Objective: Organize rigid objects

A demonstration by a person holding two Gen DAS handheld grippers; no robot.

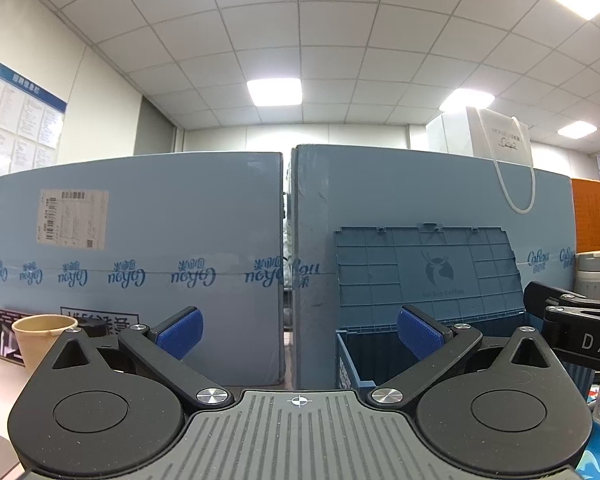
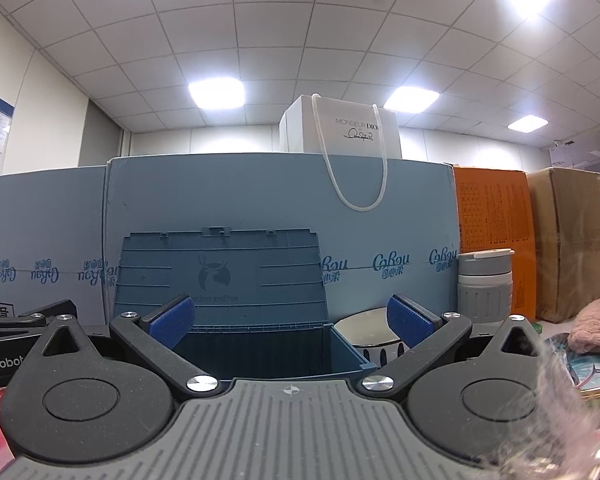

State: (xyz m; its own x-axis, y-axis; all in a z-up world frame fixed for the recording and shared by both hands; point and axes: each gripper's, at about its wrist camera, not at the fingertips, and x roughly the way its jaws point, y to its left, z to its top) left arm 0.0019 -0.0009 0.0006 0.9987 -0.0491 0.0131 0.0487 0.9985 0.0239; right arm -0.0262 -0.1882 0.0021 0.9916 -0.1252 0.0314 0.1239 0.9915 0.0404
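Now the left gripper (image 1: 299, 334) is wide open and holds nothing. So is the right gripper (image 2: 291, 322), in front of the blue bin (image 2: 260, 344) with its lid up.

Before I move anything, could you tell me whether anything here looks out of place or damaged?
Nothing looks spilled or broken. The blue crate stands open, its lid leaning upright against the blue carton. A white gift bag sits on that carton, its cord handle dangling down the front. Both tongs, left and right, are open and empty.

We read "MONSIEUR DIOR" on the white paper bag (image 2: 354, 130) above, "luckin coffee" on the blue crate lid (image 1: 428, 268) ahead, "Cobou" on the blue cartons (image 2: 392, 262).
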